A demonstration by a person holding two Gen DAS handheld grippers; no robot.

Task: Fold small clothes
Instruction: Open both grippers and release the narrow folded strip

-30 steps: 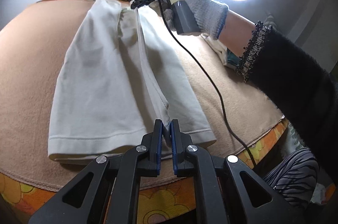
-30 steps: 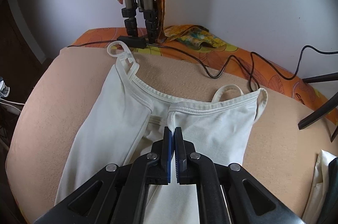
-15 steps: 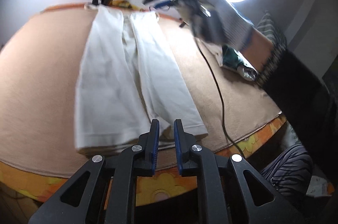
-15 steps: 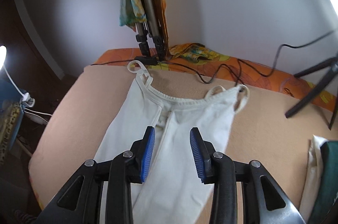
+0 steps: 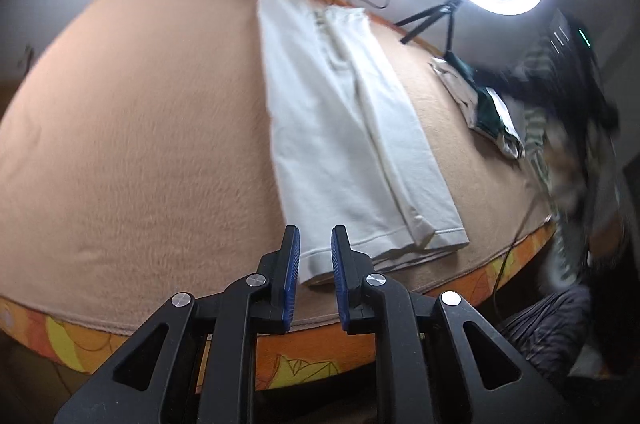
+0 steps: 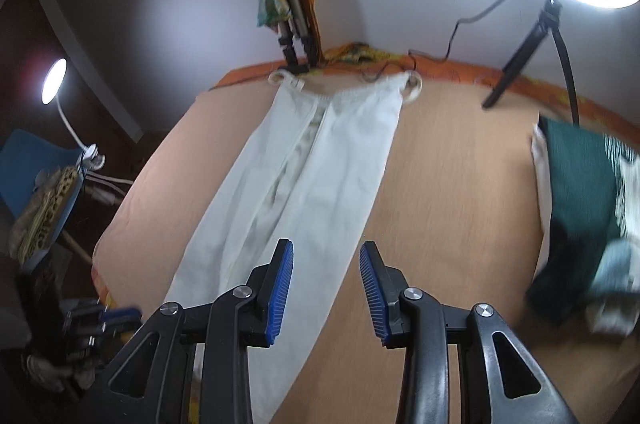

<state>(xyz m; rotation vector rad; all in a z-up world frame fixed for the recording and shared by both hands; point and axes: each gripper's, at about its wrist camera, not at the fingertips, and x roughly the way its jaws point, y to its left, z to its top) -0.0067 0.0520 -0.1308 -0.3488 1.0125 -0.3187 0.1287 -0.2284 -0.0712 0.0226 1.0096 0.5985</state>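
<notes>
White top [image 5: 344, 127] folded; far straps blurred.

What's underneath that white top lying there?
The white top lies folded lengthwise on a tan blanket, which shows all around it. Whatever the blanket covers is hidden, apart from an orange patterned edge below.

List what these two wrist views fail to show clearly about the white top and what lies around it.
- Left wrist: the top's straps, blurred.
- Right wrist: its hem, hidden behind the right tool.
- Left wrist: the person at the right edge, smeared.
- Both: the folded pile's makeup, blurred.
</notes>
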